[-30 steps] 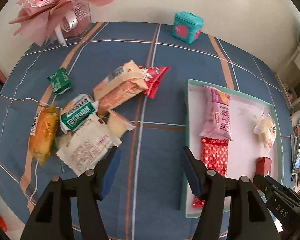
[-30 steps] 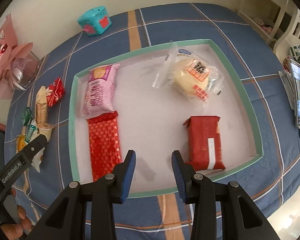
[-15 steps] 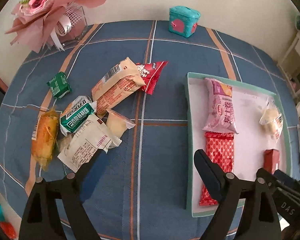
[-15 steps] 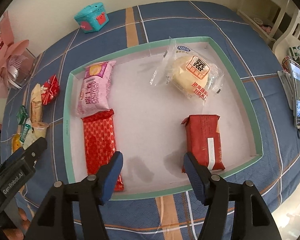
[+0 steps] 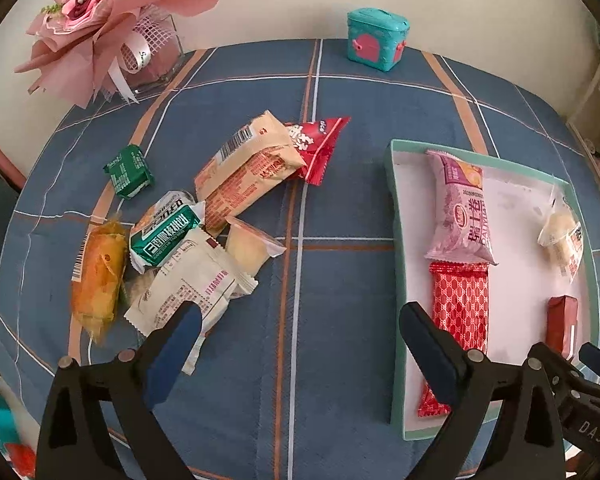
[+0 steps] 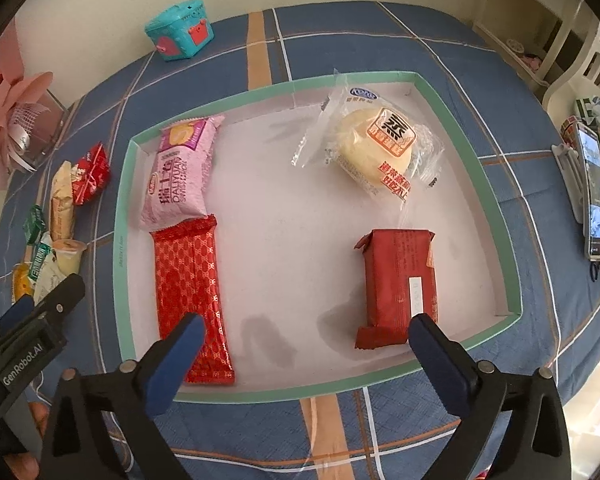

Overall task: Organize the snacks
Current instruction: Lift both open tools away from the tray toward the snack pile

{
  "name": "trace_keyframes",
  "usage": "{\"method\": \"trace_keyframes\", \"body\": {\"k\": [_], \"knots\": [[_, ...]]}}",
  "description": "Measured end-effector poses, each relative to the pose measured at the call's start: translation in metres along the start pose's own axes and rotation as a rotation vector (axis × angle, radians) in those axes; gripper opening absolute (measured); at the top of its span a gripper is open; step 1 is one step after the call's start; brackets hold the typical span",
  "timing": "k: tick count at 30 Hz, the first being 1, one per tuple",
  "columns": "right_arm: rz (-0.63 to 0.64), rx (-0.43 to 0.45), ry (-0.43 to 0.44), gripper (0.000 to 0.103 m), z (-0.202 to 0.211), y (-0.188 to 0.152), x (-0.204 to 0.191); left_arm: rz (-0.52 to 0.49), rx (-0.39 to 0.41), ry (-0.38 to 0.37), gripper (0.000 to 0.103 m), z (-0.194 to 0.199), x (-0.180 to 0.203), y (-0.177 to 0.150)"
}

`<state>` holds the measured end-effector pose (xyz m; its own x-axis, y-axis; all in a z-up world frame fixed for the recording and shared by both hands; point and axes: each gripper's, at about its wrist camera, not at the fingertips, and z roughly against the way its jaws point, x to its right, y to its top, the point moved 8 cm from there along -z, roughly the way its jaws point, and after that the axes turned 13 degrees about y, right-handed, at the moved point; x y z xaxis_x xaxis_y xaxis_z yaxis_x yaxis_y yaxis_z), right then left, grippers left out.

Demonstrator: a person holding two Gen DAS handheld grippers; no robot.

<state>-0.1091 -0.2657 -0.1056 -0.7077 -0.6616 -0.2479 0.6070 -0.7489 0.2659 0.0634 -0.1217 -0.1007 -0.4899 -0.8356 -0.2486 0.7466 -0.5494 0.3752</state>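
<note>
step in hand: loose snacks are being fetched for the tray (image 6: 466, 151). left tool (image 5: 296, 344) and right tool (image 6: 304, 346) are both held wide open, nothing gripped. next move, as judged: the white packet (image 5: 188, 292), nearest the left tool on the counter (image 5: 340, 208), is to be grasped. tray contents: pink swiss roll (image 6: 182, 172), red patterned bar (image 6: 190, 300), steamed cake (image 6: 380, 152), dark red pack (image 6: 400, 284).

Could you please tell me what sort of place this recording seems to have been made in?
Probably a home, likely a dining or living room: a table with a plaid blue tablecloth, a pink wrapped bouquet, and white chairs beside it.
</note>
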Motion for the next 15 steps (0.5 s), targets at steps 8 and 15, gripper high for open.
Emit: {"method": "trace_keyframes", "body": {"k": [8, 15], "knots": [[-0.009, 0.012, -0.014, 0.103, 0.001, -0.001, -0.004, -0.001, 0.002, -0.013, 0.099, -0.002, -0.004, 0.002], [-0.005, 0.018, 0.031, 0.103, -0.002, 0.000, -0.025, 0.003, 0.004, -0.021, 0.099, -0.007, -0.017, 0.005]]}}
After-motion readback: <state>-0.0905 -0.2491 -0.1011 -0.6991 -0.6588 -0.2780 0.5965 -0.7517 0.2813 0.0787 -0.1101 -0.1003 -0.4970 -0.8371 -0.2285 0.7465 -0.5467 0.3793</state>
